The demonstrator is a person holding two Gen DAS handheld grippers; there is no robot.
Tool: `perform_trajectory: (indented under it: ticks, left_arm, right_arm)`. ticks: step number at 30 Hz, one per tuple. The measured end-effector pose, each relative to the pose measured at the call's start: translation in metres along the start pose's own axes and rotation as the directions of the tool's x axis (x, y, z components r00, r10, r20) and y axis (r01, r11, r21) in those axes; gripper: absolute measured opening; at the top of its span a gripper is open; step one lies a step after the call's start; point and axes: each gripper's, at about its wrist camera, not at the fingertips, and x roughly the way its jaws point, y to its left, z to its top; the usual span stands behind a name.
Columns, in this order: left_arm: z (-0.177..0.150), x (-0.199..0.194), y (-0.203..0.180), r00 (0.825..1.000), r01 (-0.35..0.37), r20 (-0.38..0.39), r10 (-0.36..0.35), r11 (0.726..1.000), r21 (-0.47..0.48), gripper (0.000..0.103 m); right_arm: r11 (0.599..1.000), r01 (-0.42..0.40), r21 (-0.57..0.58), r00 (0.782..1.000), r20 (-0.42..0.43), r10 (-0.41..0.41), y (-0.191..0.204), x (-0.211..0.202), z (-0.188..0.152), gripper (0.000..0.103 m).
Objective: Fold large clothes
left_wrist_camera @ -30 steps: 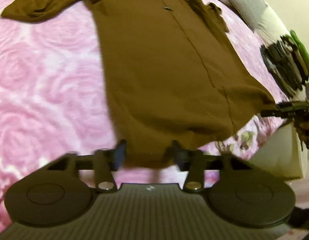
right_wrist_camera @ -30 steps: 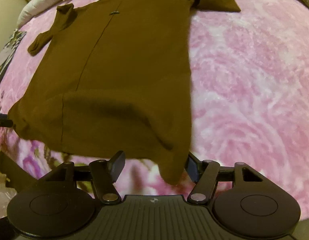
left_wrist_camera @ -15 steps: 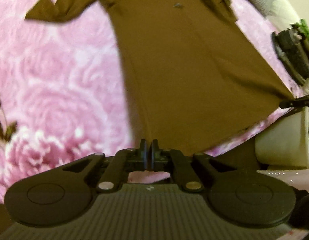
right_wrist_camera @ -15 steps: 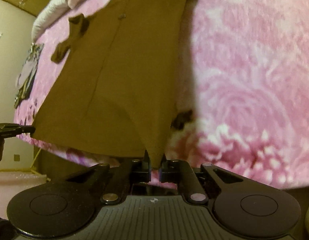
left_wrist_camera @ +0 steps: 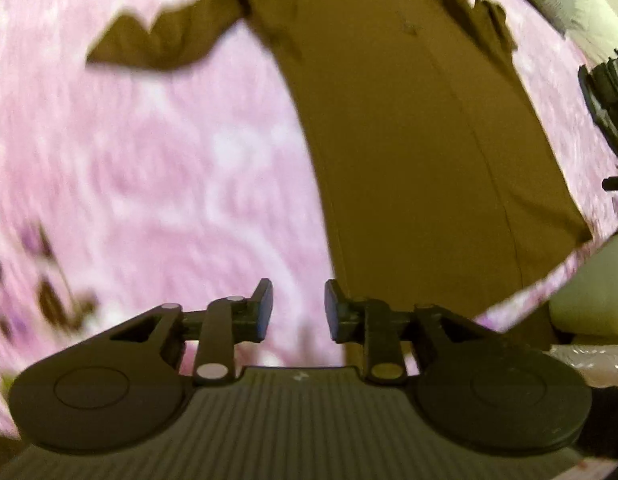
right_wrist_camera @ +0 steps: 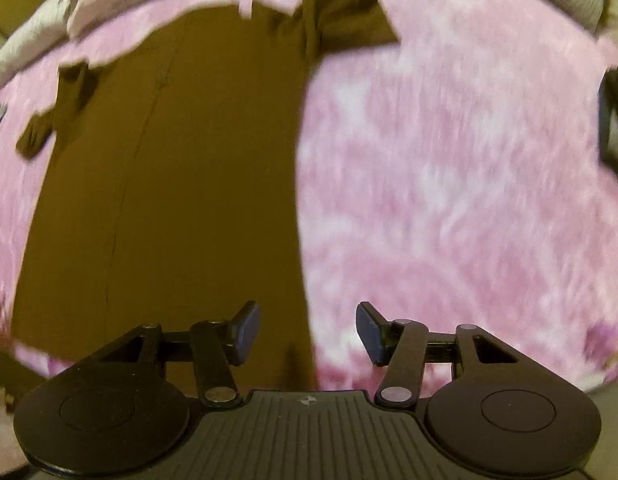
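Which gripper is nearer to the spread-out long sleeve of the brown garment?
Left. The left gripper, opening and empty, is at the hem corner below that long sleeve. The right gripper, also opening and empty, is at the opposite corner of the brown garment.

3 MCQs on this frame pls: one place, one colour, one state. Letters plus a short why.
1. Where does the brown garment lie?
A. spread on the pink floral bedspread
B. on a hanger
C. in a basket

2. What colour are the tong pads?
A. red
B. dark blue
C. white

3. How do the left tongs and right tongs stand?
A. both clamped on the hem
B. one clamped, one apart
C. both apart, pressing no cloth

Key:
1 A, the garment lies flat along the bedspread with both sleeves out to the sides.
2 B, the inner faces of the fingers show dark blue.
3 C, both pairs are opening, with a clear gap between the pads; the hem's edge lies below them, not pinched.
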Motion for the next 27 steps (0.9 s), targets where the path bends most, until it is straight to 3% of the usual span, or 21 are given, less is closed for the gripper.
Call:
perform_trajectory:
  ticks: [5, 11, 14, 18, 23, 27]
  left_arm:
    - [0.070, -0.010, 0.004, 0.994, -0.020, 0.106, 0.015, 0.999, 0.046, 0.031]
    - [0.147, 0.012, -0.026, 0.985, -0.021, 0.171, 0.007, 0.997, 0.076, 0.037]
    - [0.177, 0.036, -0.049, 0.985, -0.030, 0.172, 0.014, 0.995, 0.096, 0.041]
    - [0.206, 0.073, -0.079, 0.989, -0.021, 0.144, 0.008, 0.996, 0.091, 0.045]
    - [0.246, 0.124, -0.117, 0.996, 0.016, 0.089, -0.025, 0.995, 0.100, 0.047]
    - [0.269, 0.154, -0.153, 0.997, 0.045, 0.057, -0.053, 0.989, 0.142, 0.048]
  right_arm:
    - [1.000, 0.020, -0.003, 0.992, 0.122, -0.019, 0.011, -0.005, 0.053, 0.051]
    - [0.996, 0.066, -0.051, 0.968, 0.245, -0.052, -0.001, 0.020, 0.135, 0.051]
    - [0.995, 0.050, -0.086, 0.957, 0.288, -0.024, -0.011, 0.049, 0.181, 0.051]
    - [0.985, 0.116, -0.131, 0.959, 0.272, -0.076, -0.035, 0.097, 0.228, 0.051]
    - [0.998, 0.000, -0.064, 0.961, 0.275, 0.017, -0.078, 0.128, 0.274, 0.051]
    - [0.992, -0.058, -0.115, 0.953, 0.290, 0.090, -0.064, 0.135, 0.297, 0.051]
